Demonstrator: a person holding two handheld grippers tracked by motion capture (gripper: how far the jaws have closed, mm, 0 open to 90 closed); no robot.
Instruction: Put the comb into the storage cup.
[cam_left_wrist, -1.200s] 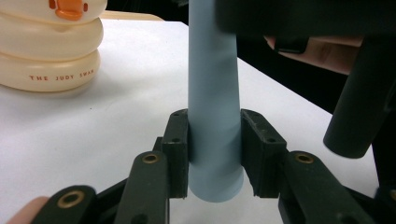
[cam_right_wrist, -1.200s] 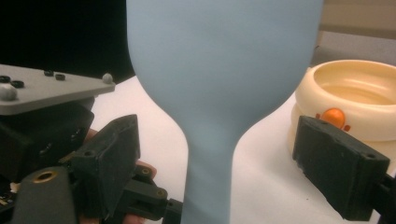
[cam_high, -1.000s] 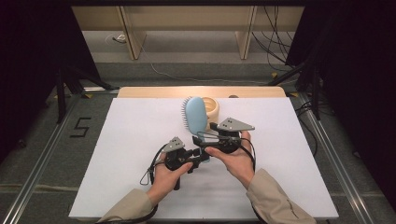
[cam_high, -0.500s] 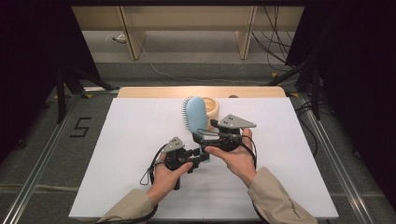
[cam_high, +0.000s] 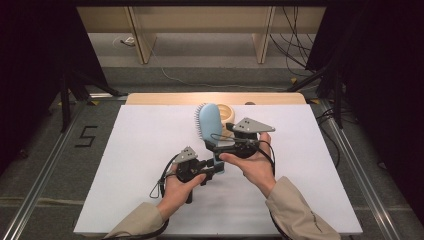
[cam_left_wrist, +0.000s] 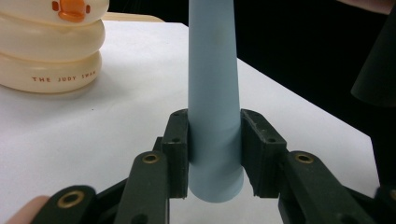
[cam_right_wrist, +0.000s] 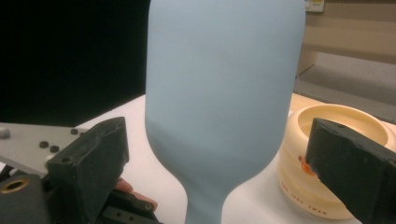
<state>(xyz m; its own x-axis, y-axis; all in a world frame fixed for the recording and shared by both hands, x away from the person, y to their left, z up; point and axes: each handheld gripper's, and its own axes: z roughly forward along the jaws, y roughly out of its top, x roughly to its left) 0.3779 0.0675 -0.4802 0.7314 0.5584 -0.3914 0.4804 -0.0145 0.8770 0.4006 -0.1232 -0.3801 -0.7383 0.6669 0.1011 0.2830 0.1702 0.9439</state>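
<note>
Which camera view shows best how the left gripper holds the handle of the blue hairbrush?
The left gripper view: the left gripper has both jaws pressed against the blue hairbrush near the handle's end. The high view shows that grip small and far off. The right gripper view shows the brush's back between open jaws, not the left grip.

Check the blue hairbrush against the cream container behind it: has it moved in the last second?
No. In the high view the blue hairbrush stands in the same spot against the cream container, with the left gripper shut on its handle.

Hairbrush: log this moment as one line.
left gripper: shut on blue hairbrush handle | right gripper: open, astride brush neck | cream stacked-ring container: on table behind
</note>
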